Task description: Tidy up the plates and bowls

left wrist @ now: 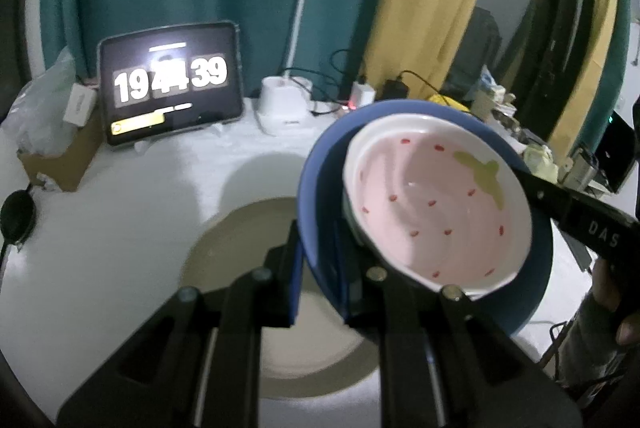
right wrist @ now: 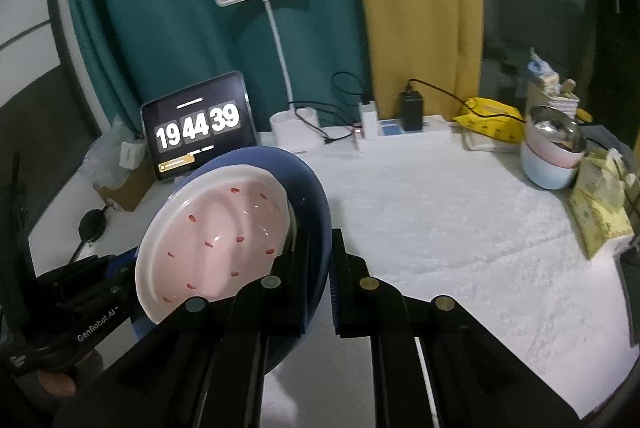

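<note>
- White-covered worktop (right wrist: 460, 220) is being backed by teal curtains (right wrist: 168, 8).
- Blue plate (left wrist: 320, 164), carrying the pink bowl (left wrist: 436, 204), is being clamped at opposite rims by left hand-held gripper (left wrist: 320, 268) and right hand-held gripper (right wrist: 320, 268).

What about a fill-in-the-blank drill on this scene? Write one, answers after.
1. The pink bowl sits inside the ____ bowl.
2. Both hand-held grippers, left and right, clamp the blue bowl's ____.
3. The pink bowl is dotted with ____ specks.
4. Below the bowls lies a beige ____.

Answers: blue; rim; red; plate
</note>
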{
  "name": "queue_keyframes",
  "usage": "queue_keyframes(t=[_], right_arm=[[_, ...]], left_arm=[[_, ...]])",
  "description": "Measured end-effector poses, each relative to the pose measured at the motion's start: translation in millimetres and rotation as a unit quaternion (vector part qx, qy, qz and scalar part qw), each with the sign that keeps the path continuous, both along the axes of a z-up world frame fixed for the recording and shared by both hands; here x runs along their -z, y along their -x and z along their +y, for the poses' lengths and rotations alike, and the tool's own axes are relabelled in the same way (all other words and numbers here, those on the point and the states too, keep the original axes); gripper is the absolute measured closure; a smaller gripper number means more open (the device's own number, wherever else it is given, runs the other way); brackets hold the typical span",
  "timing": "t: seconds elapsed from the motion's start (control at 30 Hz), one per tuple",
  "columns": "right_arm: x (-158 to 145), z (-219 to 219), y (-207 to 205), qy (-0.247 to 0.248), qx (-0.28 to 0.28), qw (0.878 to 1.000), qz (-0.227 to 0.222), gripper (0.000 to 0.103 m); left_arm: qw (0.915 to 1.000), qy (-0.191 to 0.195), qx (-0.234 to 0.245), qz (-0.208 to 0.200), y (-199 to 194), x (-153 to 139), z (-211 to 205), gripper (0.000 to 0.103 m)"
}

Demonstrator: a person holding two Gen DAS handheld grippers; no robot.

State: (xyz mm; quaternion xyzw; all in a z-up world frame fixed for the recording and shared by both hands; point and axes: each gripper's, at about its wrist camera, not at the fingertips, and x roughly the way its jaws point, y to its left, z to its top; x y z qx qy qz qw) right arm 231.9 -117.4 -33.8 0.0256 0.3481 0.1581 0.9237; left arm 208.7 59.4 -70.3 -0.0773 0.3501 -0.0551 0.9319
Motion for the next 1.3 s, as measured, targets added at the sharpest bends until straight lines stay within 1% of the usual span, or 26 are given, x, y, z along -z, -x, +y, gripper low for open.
queue_keyframes(t=[0.3, 0.53, 0.77, 0.97, 1.1, 1.3], right_arm=[[18, 39, -21, 0.002, -0.026, 0.999, 0.023, 0.093], [36, 59, -35, 0.005, -0.040, 0.998, 0.044, 0.093], [54, 62, -46, 0.003, -0.041, 0.997, 0.067, 0.093], [57, 60, -51, -0.004, -0.042, 0.997, 0.070, 0.092], [59, 58, -56, -0.012, -0.041, 0.996, 0.076, 0.092], [62, 56, -59, -0.015, -0.041, 0.996, 0.074, 0.090]], left_arm=[[0.9994, -0.001, -0.030, 0.015, -7, 12, 37, 0.089], [0.9985, 0.000, -0.044, 0.032, -14, 25, 56, 0.090], [0.9975, -0.006, -0.049, 0.051, -23, 36, 61, 0.090], [0.9973, -0.004, -0.055, 0.049, -28, 38, 63, 0.090], [0.9972, -0.011, -0.058, 0.046, -30, 37, 61, 0.088], [0.9968, -0.026, -0.064, 0.040, -32, 36, 58, 0.086]])
